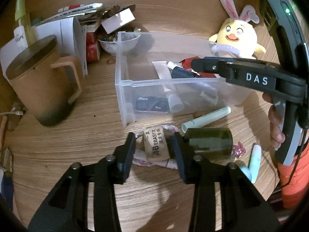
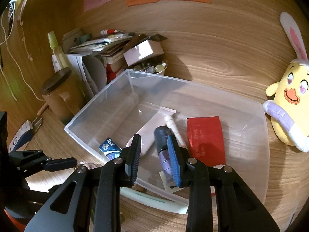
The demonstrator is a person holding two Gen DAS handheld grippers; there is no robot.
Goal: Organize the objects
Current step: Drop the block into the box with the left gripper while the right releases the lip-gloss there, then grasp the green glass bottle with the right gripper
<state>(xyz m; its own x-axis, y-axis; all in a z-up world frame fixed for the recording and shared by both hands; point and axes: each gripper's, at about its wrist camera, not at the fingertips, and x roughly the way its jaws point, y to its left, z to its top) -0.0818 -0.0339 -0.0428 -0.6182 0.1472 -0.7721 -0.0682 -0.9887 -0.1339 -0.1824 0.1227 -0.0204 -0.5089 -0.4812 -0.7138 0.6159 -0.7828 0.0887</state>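
Observation:
A tan eraser lies on a pink braided band on the wooden desk. My left gripper is low over it, jaws open, with the eraser between the fingers and a small gap on its left side. A dark green cylinder lies against the right finger. My right gripper hovers open above the clear plastic box, nothing in its blue pads. Below it in the box lie a dark purple tube, a red packet, a white tube and a staples box.
A pale green tube lies in front of the box. A lidded tan mug stands left, with piled papers and a bowl of beads behind. A yellow plush chick sits right of the box.

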